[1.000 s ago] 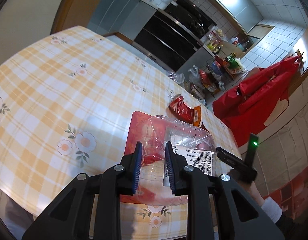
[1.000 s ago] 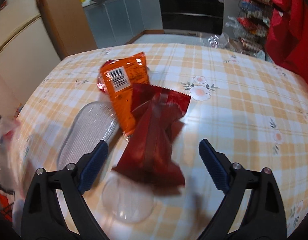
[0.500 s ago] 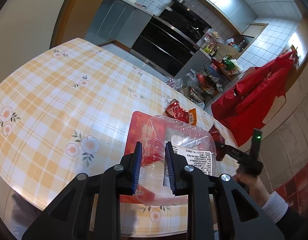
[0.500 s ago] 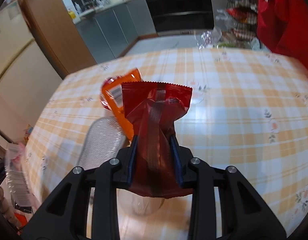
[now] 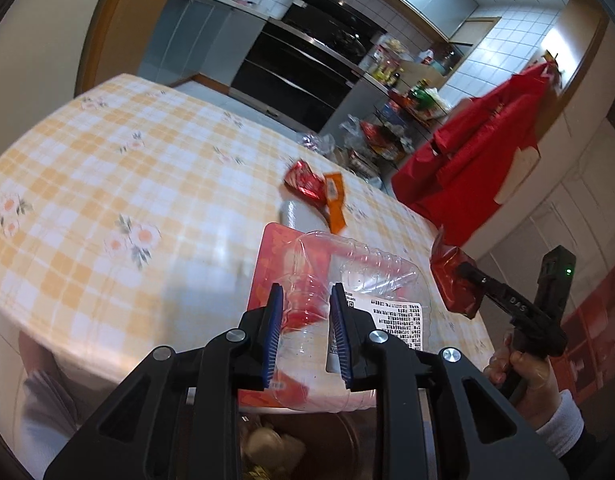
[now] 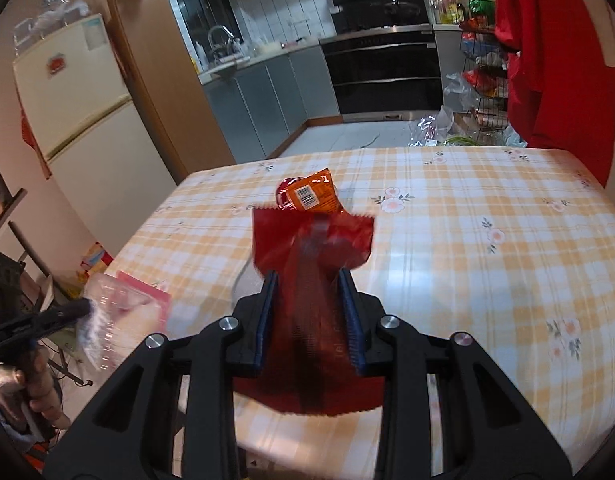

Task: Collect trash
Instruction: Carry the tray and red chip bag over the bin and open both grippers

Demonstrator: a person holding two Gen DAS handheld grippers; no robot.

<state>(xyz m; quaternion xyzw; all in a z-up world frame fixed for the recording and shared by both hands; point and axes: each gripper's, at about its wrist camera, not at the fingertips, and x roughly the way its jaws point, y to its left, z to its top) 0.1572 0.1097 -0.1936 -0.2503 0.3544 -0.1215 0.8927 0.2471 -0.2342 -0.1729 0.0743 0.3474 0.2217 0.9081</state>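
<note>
My left gripper (image 5: 305, 336) is shut on a clear plastic clamshell container (image 5: 371, 280) with a white label, held with a red card (image 5: 275, 264) above the table's near edge. My right gripper (image 6: 309, 320) is shut on a dark red snack wrapper (image 6: 313, 248), lifted off the table; it also shows in the left wrist view (image 5: 451, 280). An orange packet (image 6: 313, 196) and a small red wrapper (image 5: 303, 182) lie on the checked tablecloth (image 6: 467, 240). A clear plastic lid (image 5: 299, 216) lies beside them.
A bin with trash (image 5: 275, 452) sits below my left gripper. A fridge (image 6: 75, 120) stands at the left, an oven (image 6: 383, 68) and a cluttered rack (image 6: 483, 80) at the back. A red garment (image 6: 555, 60) hangs at the right.
My right gripper closed on the dark red wrapper and lifted it back from the table. My left gripper drew back toward the table edge with the container.
</note>
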